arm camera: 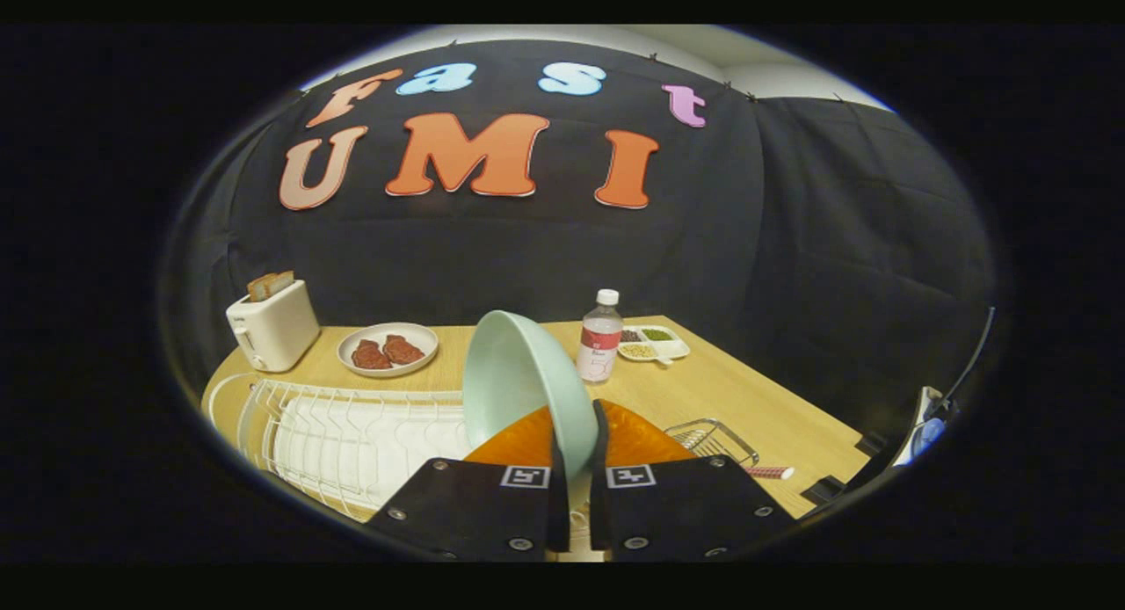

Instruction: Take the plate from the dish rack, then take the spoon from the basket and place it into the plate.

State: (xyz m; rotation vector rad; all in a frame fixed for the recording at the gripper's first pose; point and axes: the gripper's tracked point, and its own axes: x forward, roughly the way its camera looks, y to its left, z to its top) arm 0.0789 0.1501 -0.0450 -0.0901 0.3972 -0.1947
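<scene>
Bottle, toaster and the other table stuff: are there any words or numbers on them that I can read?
Bottle: the red and white label has print, but it is too blurred to read.
Toaster: no words to be seen.
Hand-held gripper: two black-and-white square markers, which are patterns, not words. Its fingers are shut on the pale green plate.

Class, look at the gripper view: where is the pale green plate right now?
The plate stands on edge between the gripper's two fingers, which are shut on its rim. It is lifted above the white dish rack, with the water bottle just beyond.
</scene>
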